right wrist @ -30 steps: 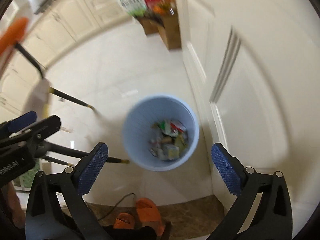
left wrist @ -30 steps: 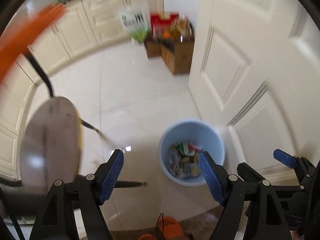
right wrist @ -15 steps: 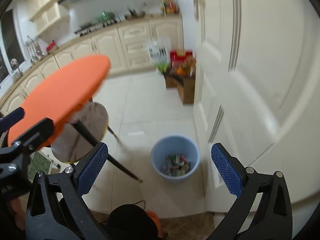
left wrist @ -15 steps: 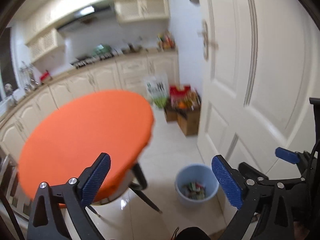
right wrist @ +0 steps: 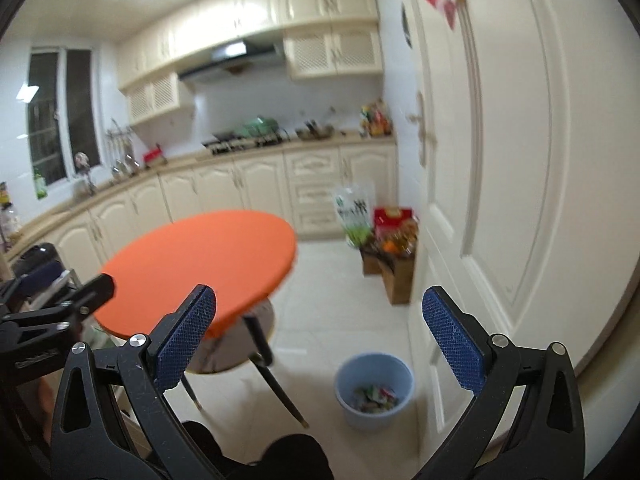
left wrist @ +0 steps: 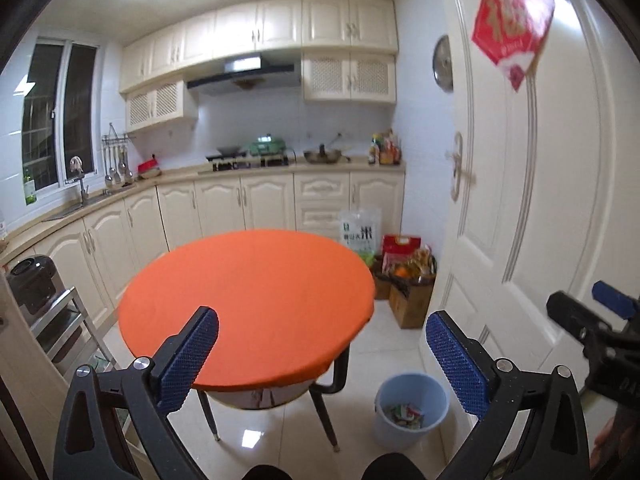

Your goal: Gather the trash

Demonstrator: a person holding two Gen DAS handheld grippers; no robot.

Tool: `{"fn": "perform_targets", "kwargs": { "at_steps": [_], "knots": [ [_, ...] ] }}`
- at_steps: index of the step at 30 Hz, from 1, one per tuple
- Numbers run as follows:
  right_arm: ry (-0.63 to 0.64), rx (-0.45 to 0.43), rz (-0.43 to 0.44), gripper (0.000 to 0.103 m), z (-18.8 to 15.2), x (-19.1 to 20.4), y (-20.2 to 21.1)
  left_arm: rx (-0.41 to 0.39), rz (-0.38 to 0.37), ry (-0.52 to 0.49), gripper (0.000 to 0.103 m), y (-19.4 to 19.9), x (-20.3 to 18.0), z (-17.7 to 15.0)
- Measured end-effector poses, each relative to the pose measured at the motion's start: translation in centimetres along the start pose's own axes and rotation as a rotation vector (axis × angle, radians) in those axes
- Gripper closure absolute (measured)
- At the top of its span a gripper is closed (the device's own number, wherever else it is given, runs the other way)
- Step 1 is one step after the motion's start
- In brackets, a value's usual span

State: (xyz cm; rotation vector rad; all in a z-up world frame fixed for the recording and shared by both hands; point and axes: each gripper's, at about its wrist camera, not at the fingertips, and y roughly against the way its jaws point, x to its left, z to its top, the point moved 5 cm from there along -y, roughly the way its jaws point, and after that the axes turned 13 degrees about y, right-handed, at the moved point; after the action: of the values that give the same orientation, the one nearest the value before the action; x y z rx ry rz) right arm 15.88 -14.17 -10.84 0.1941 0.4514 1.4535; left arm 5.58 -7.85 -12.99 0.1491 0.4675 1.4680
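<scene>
The pale tiled floor carries the orange round table, a blue bin and, apparently, cardboard boxes.

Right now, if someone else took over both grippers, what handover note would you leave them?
Left gripper: open, holding nothing.
Right gripper: open, holding nothing.
Blue bin stands on the floor by the white door, right of the orange round table; wrappers already lie inside.
Done: some trash is binned.
Left: no loose trash shows on the tabletop in either view; check the floor around it, then finish.
</scene>
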Motion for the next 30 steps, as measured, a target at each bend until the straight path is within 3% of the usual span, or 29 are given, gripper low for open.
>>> {"fn": "perform_targets", "kwargs": {
  "at_steps": [4, 8, 14, 30],
  "knots": [
    [0.047, -0.048, 0.011, 0.0, 0.6, 2.1, 1.1, -0.101, 0.027, -0.016, 0.001, 4.4, 0.2, -0.9],
    [0.054, -0.083, 0.028, 0.0, 1.0, 3.0, 1.6, -0.125, 0.025, -0.036, 0.001, 6.5, 0.2, -3.1],
    [0.059, -0.104, 0.009, 0.0, 0.5, 2.9, 1.9, -0.134, 0.047, -0.046, 0.001, 6.9, -0.4, -5.0],
    [0.049, -0.121, 0.014, 0.0, -0.1, 2.4, 2.1, -0.148, 0.055, -0.039, 0.001, 3.3, 0.4, -1.1]
  ]
}}
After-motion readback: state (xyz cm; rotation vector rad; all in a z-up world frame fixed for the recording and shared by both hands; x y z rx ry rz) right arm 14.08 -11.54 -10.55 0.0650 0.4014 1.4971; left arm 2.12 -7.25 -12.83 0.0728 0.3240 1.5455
